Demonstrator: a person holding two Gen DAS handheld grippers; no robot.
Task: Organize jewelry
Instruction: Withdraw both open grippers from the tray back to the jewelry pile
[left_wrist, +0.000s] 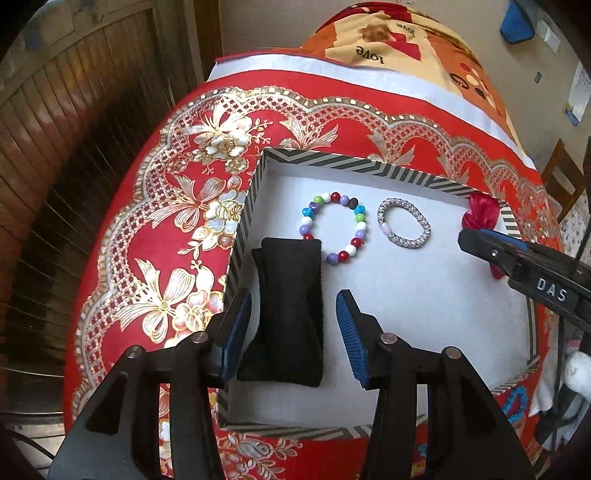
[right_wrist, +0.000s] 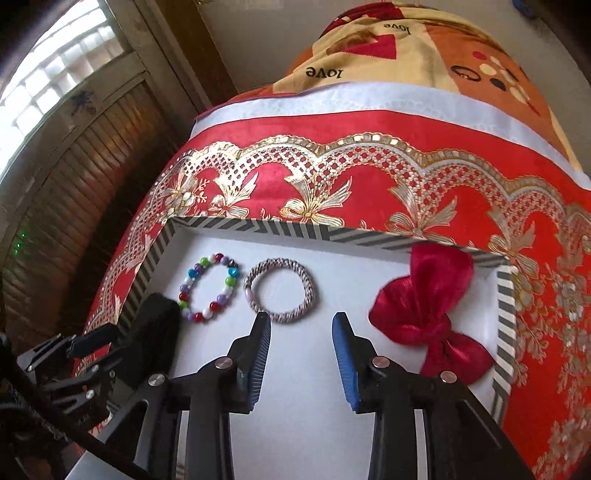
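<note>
Here, inside a striped tray (left_wrist: 258, 173): a black bow (left_wrist: 286, 314) lying lengthwise between the spread, empty jaws of the left gripper (left_wrist: 293, 332), pads clear of it. Further right, red bow (right_wrist: 424, 317) just right of the right gripper (right_wrist: 301, 354), likewise parted and holding nothing. Beyond, beaded bracelet (right_wrist: 208, 288) and woven bracelet (right_wrist: 280, 291) side by side.

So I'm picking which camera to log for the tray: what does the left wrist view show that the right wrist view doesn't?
Left wrist only: the whole black pouch between the open left gripper, and a blue bracelet outside the tray.
Right wrist only: the whole red bow, and the open right gripper over bare tray floor.
Both: the striped tray, beaded bracelet and woven bracelet.
</note>
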